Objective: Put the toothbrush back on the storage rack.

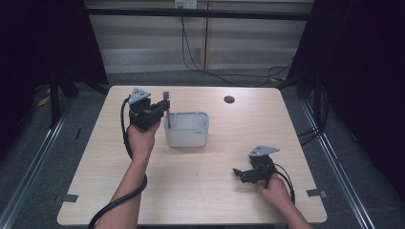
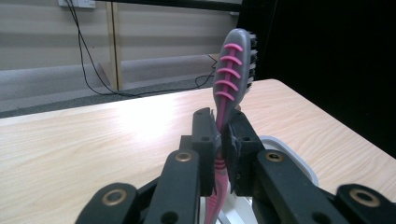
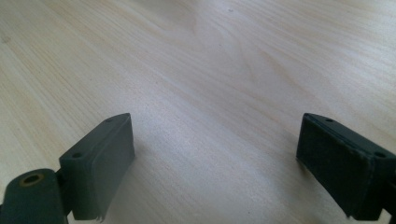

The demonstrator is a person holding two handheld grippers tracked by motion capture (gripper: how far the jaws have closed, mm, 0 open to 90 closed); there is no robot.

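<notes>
Near right, my right tool (image 1: 244, 174) rests spread apart on the surface (image 1: 200, 191). Left tool (image 1: 162, 110) clamps the toothbrush (image 2: 229, 70) upright over the grey holder (image 1: 187, 130)'s left edge; next, lowering it inside.

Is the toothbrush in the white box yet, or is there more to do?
Done: the left gripper has the toothbrush clamped by its handle, bristles up. In hand: it holds the brush at the left edge of the white holder, the lower end near the rim; whether it is inside I cannot tell. Left: probably lowering it and letting go. The right gripper rests open over the table, holding nothing.
</notes>
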